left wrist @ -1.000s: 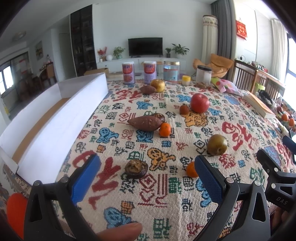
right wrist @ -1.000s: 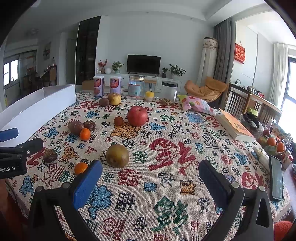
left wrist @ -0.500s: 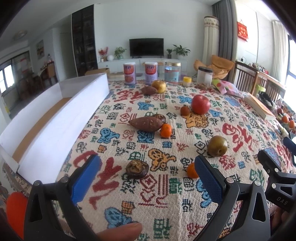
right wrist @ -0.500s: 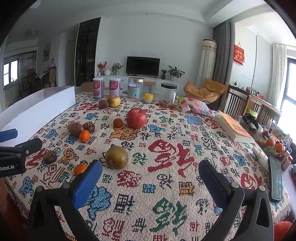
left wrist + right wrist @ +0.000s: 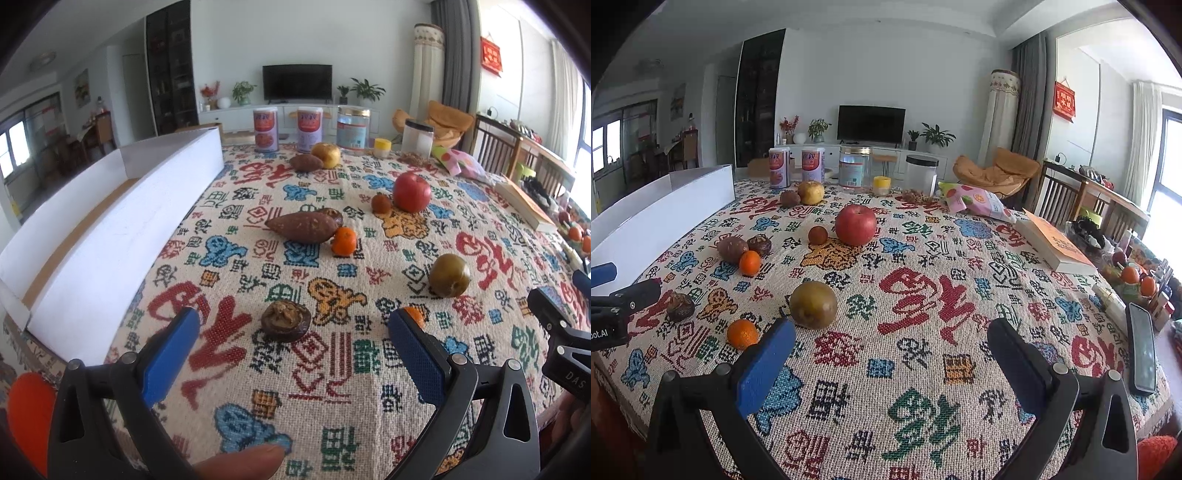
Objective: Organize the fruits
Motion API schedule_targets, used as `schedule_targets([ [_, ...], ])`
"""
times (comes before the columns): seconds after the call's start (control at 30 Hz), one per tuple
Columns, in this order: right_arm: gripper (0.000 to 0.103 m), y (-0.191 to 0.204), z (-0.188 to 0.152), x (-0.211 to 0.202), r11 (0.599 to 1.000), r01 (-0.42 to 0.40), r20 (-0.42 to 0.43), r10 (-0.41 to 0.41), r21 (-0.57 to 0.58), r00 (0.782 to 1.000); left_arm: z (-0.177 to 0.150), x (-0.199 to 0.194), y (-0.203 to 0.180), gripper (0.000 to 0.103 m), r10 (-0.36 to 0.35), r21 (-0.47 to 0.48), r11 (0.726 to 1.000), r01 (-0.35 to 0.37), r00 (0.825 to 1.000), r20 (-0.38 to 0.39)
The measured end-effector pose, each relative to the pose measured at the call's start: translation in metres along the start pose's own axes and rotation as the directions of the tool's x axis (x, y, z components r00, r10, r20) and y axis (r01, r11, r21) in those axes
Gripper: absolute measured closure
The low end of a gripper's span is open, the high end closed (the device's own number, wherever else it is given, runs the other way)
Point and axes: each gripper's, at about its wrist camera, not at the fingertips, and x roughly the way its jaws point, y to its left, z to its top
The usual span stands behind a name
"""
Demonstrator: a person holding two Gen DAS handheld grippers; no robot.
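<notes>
Where patterned tablecloth (image 5: pixel 923 295) spreads — scattered fruit, white box (image 5: pixel 110 229), television (image 5: pixel 871 123) behind.

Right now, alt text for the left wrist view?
The open left gripper hovers over a patterned tablecloth, a wrinkled dark fruit lying just ahead between its fingers. Beyond lie a sweet potato, mandarin, red apple; left, a white box.

the tablecloth (image 5: pixel 923 295) is coarse woven cloth, matt. the apple (image 5: pixel 855 225) looks smooth and glossy; the dark wrinkled fruit (image 5: pixel 285 319) looks rough. the box (image 5: pixel 110 236) along the left edge has smooth matt white card walls. the phone (image 5: pixel 1141 350) looks glossy.
</notes>
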Motion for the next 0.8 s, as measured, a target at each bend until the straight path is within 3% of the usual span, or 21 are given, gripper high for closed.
schedule_targets([
  [0.1, 0.0, -0.005, -0.003, 0.01, 1.0, 0.005, -0.037, -0.004, 0.017, 0.999, -0.009, 0.016, 0.003, 0.001, 0.02, 0.02, 1.0, -0.019, 0.999, -0.049],
  [0.17, 0.0, -0.014, -0.008, 0.027, 0.998, 0.01, -0.115, -0.003, 0.061, 0.993, -0.019, 0.029, 0.007, 0.001, 0.034, 0.026, 0.999, -0.031, 0.995, -0.09],
  [0.3, 0.0, -0.039, -0.02, 0.069, 0.99, 0.082, -0.289, -0.046, 0.114, 0.956, -0.032, 0.048, 0.019, 0.001, 0.049, 0.017, 0.999, -0.047, 0.988, -0.147],
  [0.43, 0.0, -0.064, -0.016, 0.116, 0.98, 0.14, -0.383, -0.078, 0.138, 0.921, -0.032, 0.066, 0.023, 0.0, 0.068, 0.026, 0.998, -0.064, 0.983, -0.169],
  [0.5, 0.0, -0.077, -0.005, 0.138, 0.972, 0.135, -0.385, -0.053, 0.191, 0.921, -0.026, 0.069, 0.022, 0.0, 0.084, 0.027, 0.996, -0.081, 0.982, -0.167],
  [0.57, 0.0, -0.084, 0.008, 0.16, 0.968, 0.163, -0.389, -0.078, 0.19, 0.918, -0.02, 0.076, 0.025, 0.0, 0.103, 0.024, 0.995, -0.101, 0.98, -0.169],
  [0.7, 0.0, -0.094, 0.026, 0.195, 0.964, 0.151, -0.398, -0.052, 0.221, 0.916, -0.012, 0.088, 0.037, 0.0, 0.066, -0.053, 0.996, -0.078, 0.976, -0.21],
  [0.8, 0.0, -0.093, 0.027, 0.195, 0.963, 0.154, -0.395, -0.055, 0.222, 0.917, -0.012, 0.091, 0.041, 0.0, 0.053, -0.075, 0.995, -0.071, 0.976, -0.213],
])
